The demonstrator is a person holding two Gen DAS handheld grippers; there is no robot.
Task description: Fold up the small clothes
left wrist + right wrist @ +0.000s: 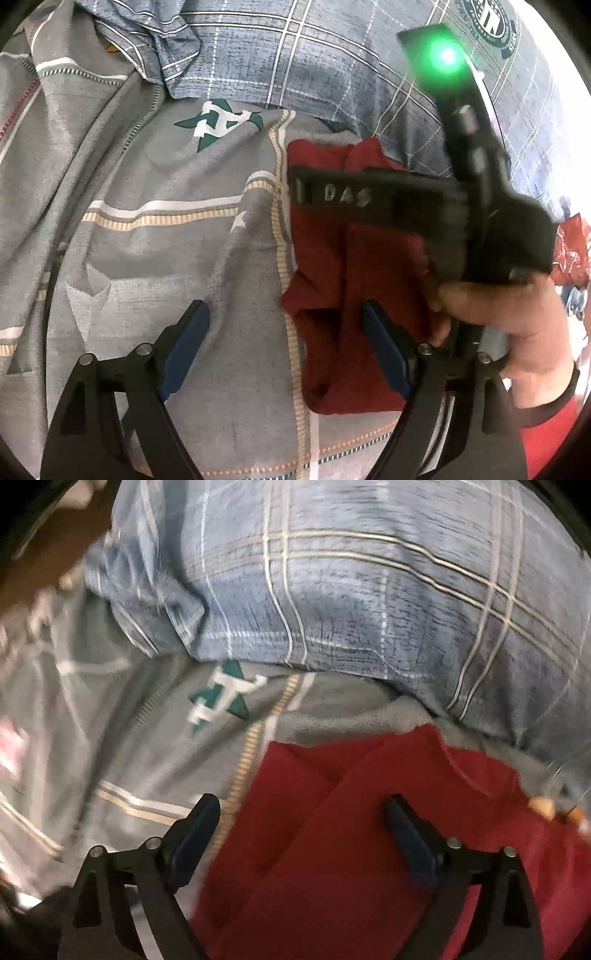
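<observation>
A small dark red garment (332, 280) lies partly folded on a grey patterned bedsheet (166, 240). My left gripper (284, 314) is open and empty, its right finger over the garment's left part and its left finger over the sheet. The right gripper's black body (491, 221), held by a hand, crosses above the garment in the left wrist view. In the right wrist view the red garment (351, 849) fills the lower middle, with a folded flap running diagonally. My right gripper (299, 808) is open and empty just above it. That view is motion-blurred.
A blue-grey plaid pillow (314, 62) lies along the far side of the bed, also in the right wrist view (351, 590). The sheet is rumpled at the left (74, 110). Red packaging (570, 251) shows at the far right edge.
</observation>
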